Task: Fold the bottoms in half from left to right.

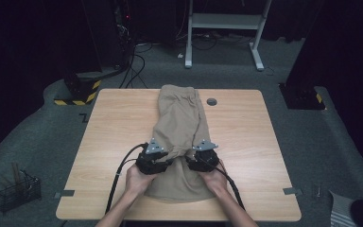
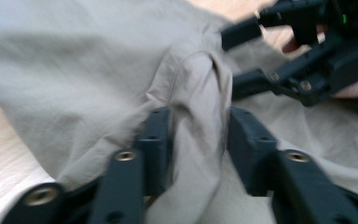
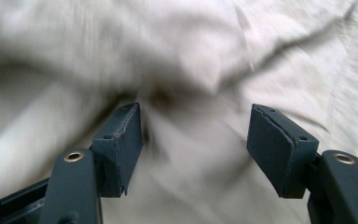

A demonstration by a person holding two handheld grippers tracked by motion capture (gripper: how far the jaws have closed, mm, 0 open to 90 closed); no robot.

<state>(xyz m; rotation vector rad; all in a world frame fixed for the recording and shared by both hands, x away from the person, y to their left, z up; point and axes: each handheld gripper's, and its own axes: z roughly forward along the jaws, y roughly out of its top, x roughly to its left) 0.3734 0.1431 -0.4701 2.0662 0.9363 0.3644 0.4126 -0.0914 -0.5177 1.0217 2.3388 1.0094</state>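
Left gripper (image 2: pixel 198 140) jaws straddle a raised fold of the tan shorts (image 1: pixel 179 123), apart, not clamped. Right gripper (image 3: pixel 196 140) jaws wide apart over the fabric. Shorts lie mid-surface (image 1: pixel 246 142), both grippers at the near end.
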